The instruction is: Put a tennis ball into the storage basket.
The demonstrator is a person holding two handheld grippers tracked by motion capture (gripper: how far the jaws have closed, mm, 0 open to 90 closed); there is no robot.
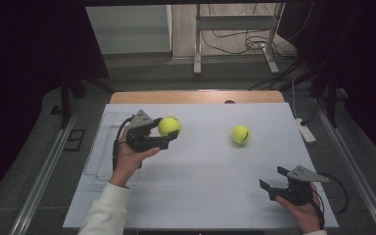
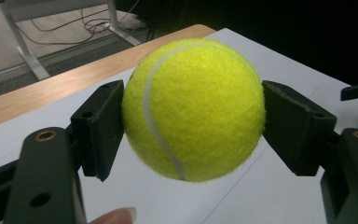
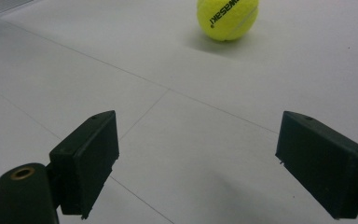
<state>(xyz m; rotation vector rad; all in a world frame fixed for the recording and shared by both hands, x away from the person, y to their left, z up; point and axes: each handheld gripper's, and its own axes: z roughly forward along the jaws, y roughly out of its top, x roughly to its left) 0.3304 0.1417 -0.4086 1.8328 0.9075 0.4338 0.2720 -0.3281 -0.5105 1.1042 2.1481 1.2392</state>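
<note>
Above the counter [image 1: 200, 166], left gripper [image 1: 172, 133] clamped on a tennis ball [image 1: 169, 126]; near the front edge, right gripper [image 1: 272, 182] wide open, empty, second ball [image 1: 240, 134] well apart.

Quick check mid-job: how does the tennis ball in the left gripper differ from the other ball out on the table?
The held tennis ball is clamped between the left gripper pads and lifted off the white table; the free tennis ball rests on the table, touched by nothing. The held ball shows its white seam; the free ball shows black lettering in the right gripper view. The free ball lies ahead of the open right gripper. Both are yellow-green and look alike in size.
</note>
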